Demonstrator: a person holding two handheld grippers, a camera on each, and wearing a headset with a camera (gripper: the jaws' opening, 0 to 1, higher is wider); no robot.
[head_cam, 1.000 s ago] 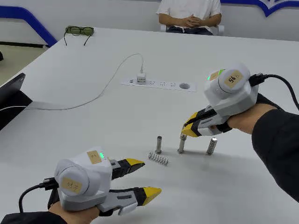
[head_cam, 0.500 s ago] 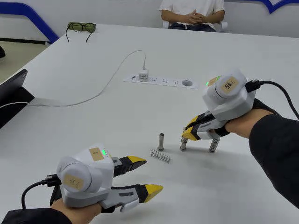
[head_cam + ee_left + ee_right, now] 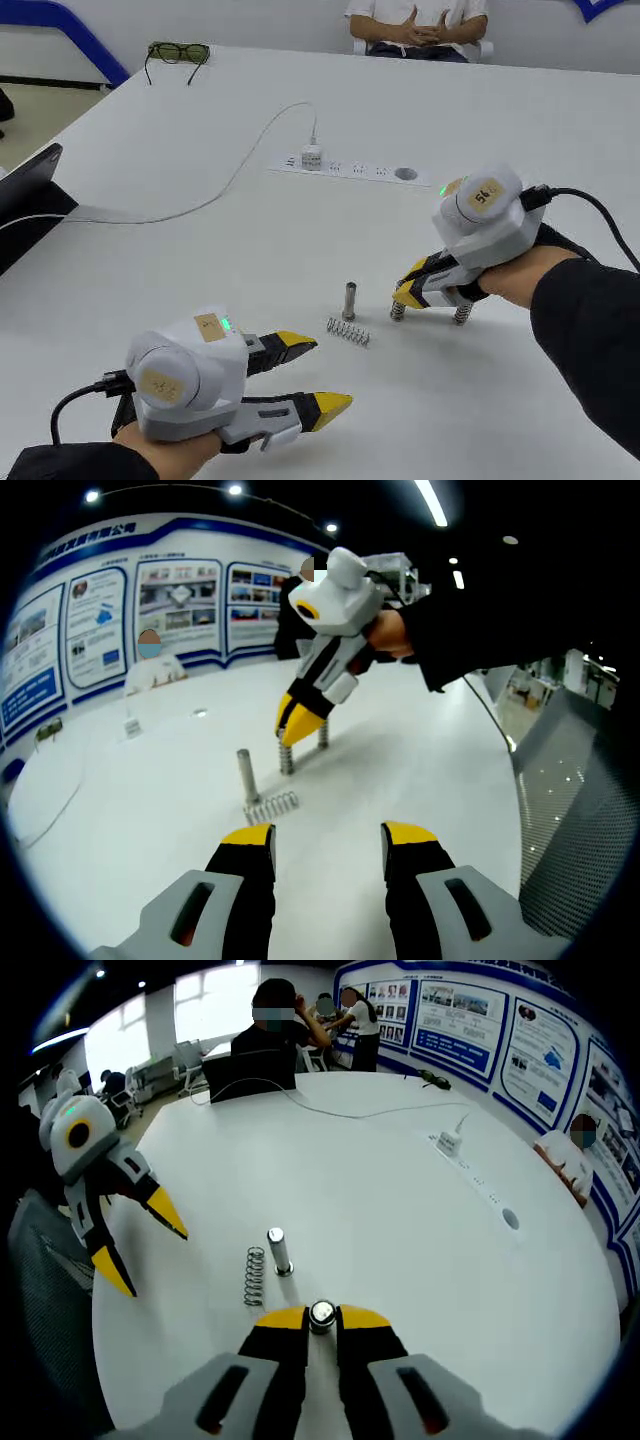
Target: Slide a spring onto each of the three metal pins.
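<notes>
The right tool [image 3: 405, 297], centre right, pinches the middle pin [image 3: 322, 1313]; left tool [image 3: 318, 375], lower left, gapes. The loose spring [image 3: 348, 332], likely light and squashy, wants a gentle mid-coil grip.

Right gripper [image 3: 408, 290] lower than a second ago, jaws slid down around the middle pin [image 3: 322, 1313] — its spring [image 3: 398, 312] pushed from the pin's top to the base.

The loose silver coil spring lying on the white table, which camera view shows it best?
The head view: the loose silver coil spring lies side-on with distinct coils, just in front of the bare metal pin. The left gripper view and right gripper view also show it whole, but softer and bent by the fisheye.
</notes>
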